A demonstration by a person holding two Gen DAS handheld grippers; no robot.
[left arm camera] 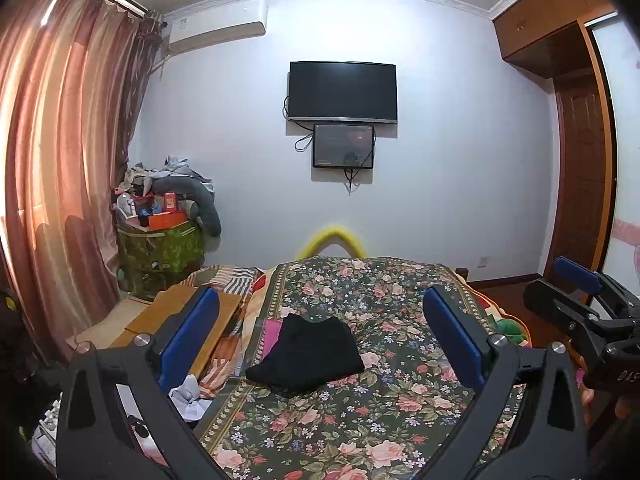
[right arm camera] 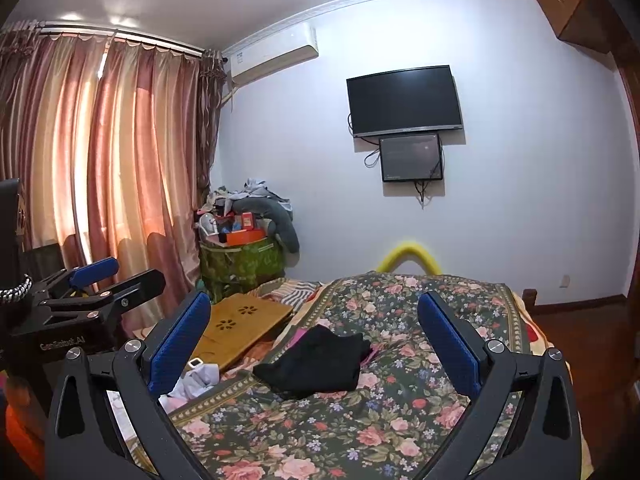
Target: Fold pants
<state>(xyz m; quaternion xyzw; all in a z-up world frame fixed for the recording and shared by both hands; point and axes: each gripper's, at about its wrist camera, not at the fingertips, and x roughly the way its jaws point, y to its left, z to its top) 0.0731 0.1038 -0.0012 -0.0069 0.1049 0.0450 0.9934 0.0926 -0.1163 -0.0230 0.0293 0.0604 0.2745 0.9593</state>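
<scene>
black pants (left arm camera: 306, 354) lie in compact fold on bed (left arm camera: 400, 400); looks near done. both grippers, left (left arm camera: 320, 336) & right (right arm camera: 316, 340), hover w/ fingers spread, nothing held. next: prob final tidy/press.

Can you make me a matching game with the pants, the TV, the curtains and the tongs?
Things:
1. pants
2. TV
3. curtains
4. left tongs

Places or states:
A. hanging by the window
B. on the wall
C. open and empty
D. in a heap on the flowery bedspread

Pairs: 1-D, 2-B, 3-A, 4-C
</scene>
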